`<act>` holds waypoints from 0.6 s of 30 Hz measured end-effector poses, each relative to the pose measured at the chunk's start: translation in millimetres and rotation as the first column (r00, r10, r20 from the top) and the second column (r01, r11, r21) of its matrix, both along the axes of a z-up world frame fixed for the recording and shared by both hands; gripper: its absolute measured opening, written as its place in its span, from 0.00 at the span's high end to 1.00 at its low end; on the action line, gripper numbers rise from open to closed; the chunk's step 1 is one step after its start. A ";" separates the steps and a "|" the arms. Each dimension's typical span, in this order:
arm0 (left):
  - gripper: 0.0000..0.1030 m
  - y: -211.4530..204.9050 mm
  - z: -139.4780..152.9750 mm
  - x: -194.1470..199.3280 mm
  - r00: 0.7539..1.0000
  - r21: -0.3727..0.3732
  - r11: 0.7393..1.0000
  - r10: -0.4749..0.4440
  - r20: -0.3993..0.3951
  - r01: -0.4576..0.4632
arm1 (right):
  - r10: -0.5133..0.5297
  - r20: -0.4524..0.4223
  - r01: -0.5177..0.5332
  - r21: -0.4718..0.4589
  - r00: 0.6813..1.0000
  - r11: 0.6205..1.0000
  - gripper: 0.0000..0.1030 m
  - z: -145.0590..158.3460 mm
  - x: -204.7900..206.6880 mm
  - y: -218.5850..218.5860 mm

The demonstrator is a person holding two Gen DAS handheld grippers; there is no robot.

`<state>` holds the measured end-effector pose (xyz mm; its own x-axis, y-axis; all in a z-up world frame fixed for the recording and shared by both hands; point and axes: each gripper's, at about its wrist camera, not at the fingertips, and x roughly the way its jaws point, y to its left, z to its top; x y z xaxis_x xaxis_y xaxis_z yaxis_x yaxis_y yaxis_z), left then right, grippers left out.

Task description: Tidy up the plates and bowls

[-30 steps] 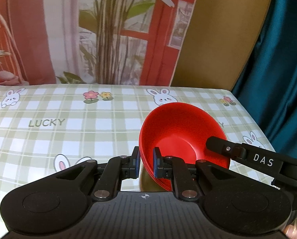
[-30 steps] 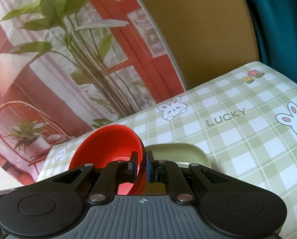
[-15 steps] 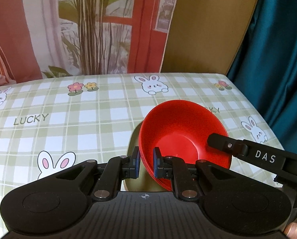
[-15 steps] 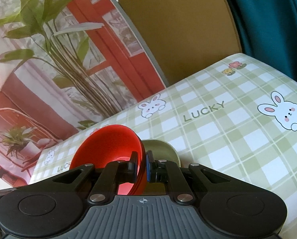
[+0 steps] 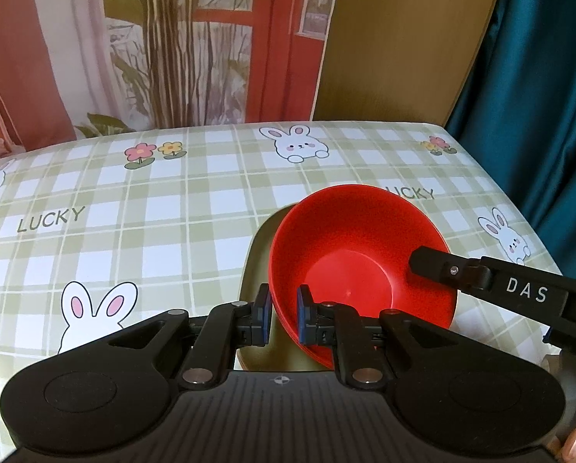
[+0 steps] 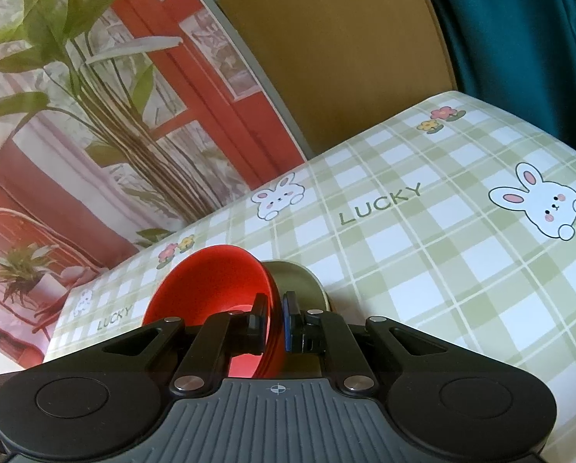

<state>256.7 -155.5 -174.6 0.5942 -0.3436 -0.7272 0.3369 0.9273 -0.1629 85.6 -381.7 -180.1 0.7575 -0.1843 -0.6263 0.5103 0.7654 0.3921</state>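
Up close, the left tongs (image 5: 282,314) are clamped on the near rim of the red bowl (image 5: 349,254), one blue pad inside, one outside. On the opposite side, the right tongs (image 6: 275,320) pinch the rim the same way, so the bowl hangs between both, tipped. It looks like a stack, with extra red rims showing beneath. Just under it sits an olive-green plate (image 5: 255,270) on the table (image 5: 164,231), whose cloth is green plaid with rabbits and "LUCKY" lettering. Farther off, a printed backdrop (image 5: 172,46) of plants and red frames, and a teal curtain (image 5: 539,77) to the right.
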 end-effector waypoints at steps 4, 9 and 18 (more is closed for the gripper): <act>0.86 0.1 -0.9 0.9 1.000 0.004 1.000 0.000 -0.001 0.000 | 0.003 -0.009 -0.003 0.004 1.000 1.000 0.92 -2.8 0.9 -0.5; 0.86 -0.1 -4.2 3.1 1.000 0.007 1.000 0.002 -0.009 -0.002 | 0.006 -0.012 -0.006 0.011 1.000 1.000 0.92 -6.4 2.0 -1.3; 0.85 -1.0 -5.0 2.2 1.000 0.012 1.000 0.002 -0.001 -0.002 | 0.009 -0.017 -0.009 0.001 1.000 1.000 0.92 -5.9 3.6 -0.1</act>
<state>258.9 -156.5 -179.7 0.5945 -0.3335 -0.7317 0.3349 0.9300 -0.1518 89.1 -381.9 -186.0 0.7484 -0.1764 -0.6394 0.5098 0.7697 0.3843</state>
